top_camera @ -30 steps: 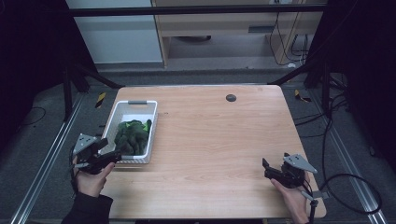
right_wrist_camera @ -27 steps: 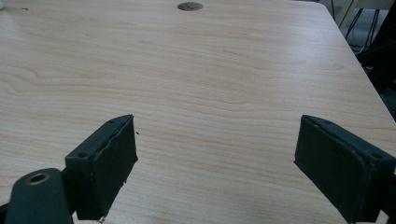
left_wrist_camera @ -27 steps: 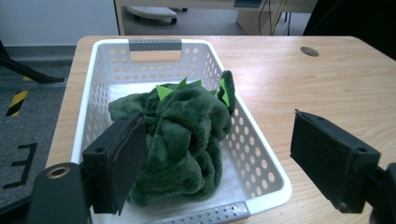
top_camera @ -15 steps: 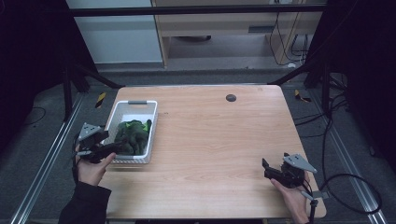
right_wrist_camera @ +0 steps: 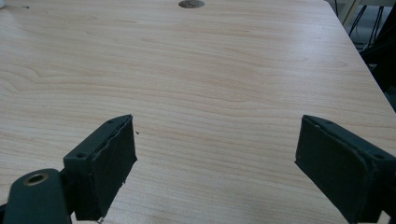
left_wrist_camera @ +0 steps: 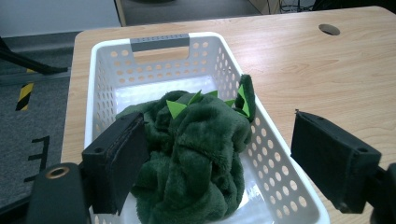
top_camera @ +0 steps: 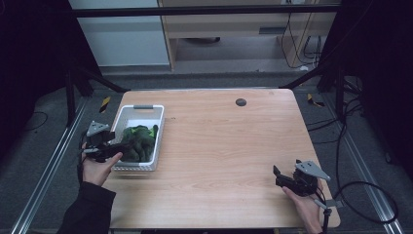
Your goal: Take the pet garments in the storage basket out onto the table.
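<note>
My left gripper (left_wrist_camera: 219,168) has moved forward over the last second, from beside the near corner of the white perforated basket (left_wrist_camera: 275,154) to over its near end. Its jaws are wide apart, and the dark green plush toy (left_wrist_camera: 196,158) with light green spikes now sits between them, untouched. I judge a grab comes next. My right gripper (right_wrist_camera: 215,168) has stayed put, jaws apart over the bare wooden table (right_wrist_camera: 210,70).

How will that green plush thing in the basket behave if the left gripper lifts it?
The green plush lies crumpled in soft folds, so it probably sags and droops when lifted. Its fuzzy pile likely grips well, not slippery. It looks light, and the white basket may stay put.
</note>
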A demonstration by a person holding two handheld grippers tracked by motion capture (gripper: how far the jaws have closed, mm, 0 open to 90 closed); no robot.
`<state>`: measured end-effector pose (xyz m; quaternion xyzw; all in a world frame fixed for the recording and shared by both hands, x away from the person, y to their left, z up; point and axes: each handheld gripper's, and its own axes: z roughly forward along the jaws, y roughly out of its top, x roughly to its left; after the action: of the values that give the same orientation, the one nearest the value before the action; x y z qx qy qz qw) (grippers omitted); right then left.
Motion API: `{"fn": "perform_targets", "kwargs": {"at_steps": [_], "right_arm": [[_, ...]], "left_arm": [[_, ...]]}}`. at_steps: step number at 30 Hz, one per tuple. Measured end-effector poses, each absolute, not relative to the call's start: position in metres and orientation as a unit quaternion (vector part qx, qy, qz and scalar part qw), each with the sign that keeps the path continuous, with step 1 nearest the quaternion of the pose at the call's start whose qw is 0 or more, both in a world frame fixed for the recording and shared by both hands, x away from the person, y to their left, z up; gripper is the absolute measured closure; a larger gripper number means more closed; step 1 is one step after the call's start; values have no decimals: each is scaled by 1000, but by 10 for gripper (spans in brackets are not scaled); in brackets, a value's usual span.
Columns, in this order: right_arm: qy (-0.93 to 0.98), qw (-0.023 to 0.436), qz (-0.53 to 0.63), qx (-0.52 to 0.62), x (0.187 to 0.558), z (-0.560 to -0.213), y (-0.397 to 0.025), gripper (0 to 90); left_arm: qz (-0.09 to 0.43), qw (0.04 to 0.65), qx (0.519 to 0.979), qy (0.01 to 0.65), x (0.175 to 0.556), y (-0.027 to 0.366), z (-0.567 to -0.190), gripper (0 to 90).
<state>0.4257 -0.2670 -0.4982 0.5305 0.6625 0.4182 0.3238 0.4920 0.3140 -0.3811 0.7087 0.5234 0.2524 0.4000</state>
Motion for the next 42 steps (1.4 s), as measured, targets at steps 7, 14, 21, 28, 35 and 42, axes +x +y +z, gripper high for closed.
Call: {"fn": "perform_targets", "kwargs": {"at_steps": [7, 14, 21, 28, 35, 42], "right_arm": [[663, 323, 418, 530, 426, -498, -267, 120], [666, 321, 417, 529, 426, -499, -267, 119], [668, 317, 415, 530, 427, -500, -267, 118], [670, 315, 413, 531, 427, -500, -266, 116], [671, 314, 412, 531, 428, -501, -266, 114], [671, 312, 411, 532, 427, -501, -266, 114]], "left_arm": [[248, 380, 721, 523, 503, 314, -380, 176], [238, 357, 740, 519, 514, 309, -382, 176], [227, 337, 756, 514, 523, 306, -382, 175], [215, 319, 768, 512, 529, 304, -385, 175], [207, 301, 778, 511, 536, 302, -388, 175], [194, 282, 789, 511, 543, 299, -391, 175]]}}
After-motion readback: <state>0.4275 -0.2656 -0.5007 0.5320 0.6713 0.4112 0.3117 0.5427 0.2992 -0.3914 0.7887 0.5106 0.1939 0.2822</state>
